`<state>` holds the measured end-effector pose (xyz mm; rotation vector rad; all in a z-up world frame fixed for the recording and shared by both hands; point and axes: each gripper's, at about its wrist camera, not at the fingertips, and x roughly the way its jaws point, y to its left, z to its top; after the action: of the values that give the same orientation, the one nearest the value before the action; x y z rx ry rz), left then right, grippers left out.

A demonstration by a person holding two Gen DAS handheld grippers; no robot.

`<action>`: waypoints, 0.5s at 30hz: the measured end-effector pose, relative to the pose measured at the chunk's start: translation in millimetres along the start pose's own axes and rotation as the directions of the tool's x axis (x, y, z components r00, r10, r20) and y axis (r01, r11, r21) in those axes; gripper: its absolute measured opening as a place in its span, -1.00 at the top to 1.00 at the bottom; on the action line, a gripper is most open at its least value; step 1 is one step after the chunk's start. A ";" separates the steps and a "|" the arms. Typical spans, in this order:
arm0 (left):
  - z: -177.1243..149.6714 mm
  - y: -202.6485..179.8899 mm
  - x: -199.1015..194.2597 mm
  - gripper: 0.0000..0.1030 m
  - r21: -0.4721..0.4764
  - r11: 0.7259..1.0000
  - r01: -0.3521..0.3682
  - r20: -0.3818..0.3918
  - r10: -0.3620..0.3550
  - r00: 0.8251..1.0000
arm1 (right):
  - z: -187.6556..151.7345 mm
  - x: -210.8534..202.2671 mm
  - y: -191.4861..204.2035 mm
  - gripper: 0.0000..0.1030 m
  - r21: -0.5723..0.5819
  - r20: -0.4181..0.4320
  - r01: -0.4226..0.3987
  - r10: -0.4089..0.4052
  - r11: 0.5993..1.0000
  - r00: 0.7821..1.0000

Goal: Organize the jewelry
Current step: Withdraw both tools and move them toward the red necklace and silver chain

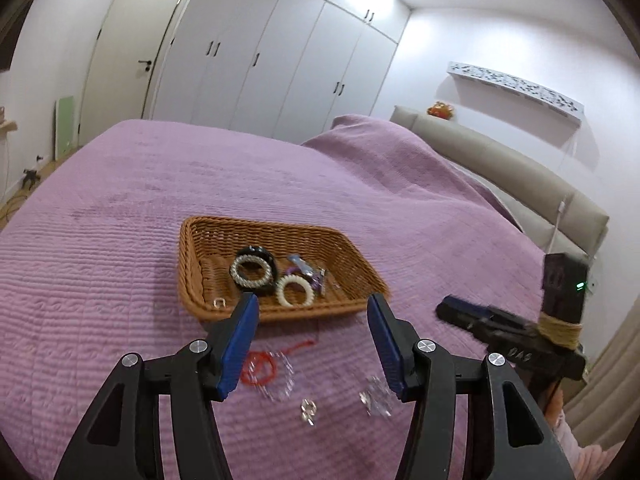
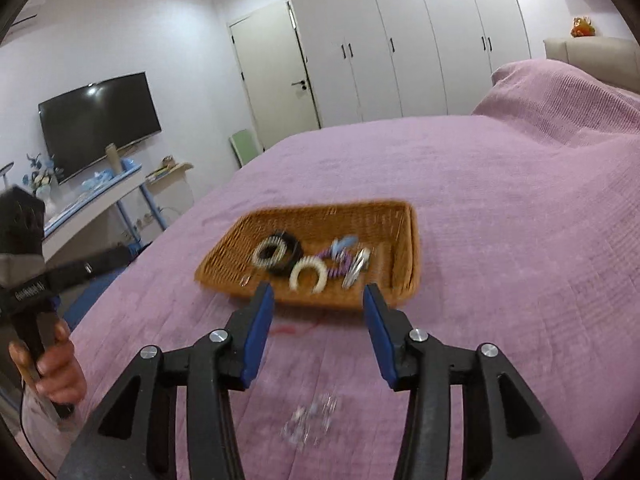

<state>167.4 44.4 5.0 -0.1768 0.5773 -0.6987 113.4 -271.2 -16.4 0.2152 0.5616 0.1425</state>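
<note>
A brown wicker basket (image 1: 192, 256) (image 2: 404, 240) lies on the purple bedspread. In it are a black bangle (image 1: 264, 256), a pearl bracelet (image 1: 251, 271) (image 2: 272, 252), a cream bracelet (image 1: 296, 290) (image 2: 308, 276), purple beads and a hair clip (image 2: 356, 266). On the bedspread in front of the basket lie a red cord bracelet (image 1: 260, 370), small silver earrings (image 1: 308, 412) and clear crystal pieces (image 1: 374, 400) (image 2: 312, 424). My left gripper (image 1: 312, 308) hangs open above these loose pieces, nothing between its blue pads. My right gripper (image 2: 318, 300) is open too, empty, before the basket's near rim.
The bed's covered pillows (image 1: 380, 148) and beige headboard (image 1: 520, 176) rise at the right. White wardrobes (image 2: 400, 40) line the far wall; a television (image 2: 100, 124) and desk stand left of the bed. A hand (image 2: 56, 368) holds the left gripper's handle.
</note>
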 end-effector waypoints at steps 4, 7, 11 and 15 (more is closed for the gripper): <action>-13.8 -10.5 -18.7 -0.20 0.018 1.000 -0.002 0.002 0.002 1.000 | -26.9 -6.6 8.4 0.04 0.010 -0.052 -0.012 0.012 1.000 0.999; -24.1 -11.1 -21.4 -0.20 0.033 0.999 -0.008 -0.022 0.009 1.000 | -46.9 -6.9 10.3 0.04 0.025 -0.087 -0.015 0.017 1.000 0.996; -43.5 -0.2 -18.3 -0.20 0.013 1.000 -0.009 -0.068 0.010 0.998 | -70.2 -0.9 10.1 0.04 0.048 -0.139 -0.014 0.021 0.999 0.990; -68.5 14.2 -3.9 -0.20 -0.024 1.000 -0.013 -0.134 0.010 0.991 | -86.6 8.3 10.4 0.04 0.046 -0.176 0.003 0.005 0.999 0.984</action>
<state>134.8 60.2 -54.9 -0.1506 0.7150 -0.6959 72.7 -245.4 -89.6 0.2490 0.7417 0.1505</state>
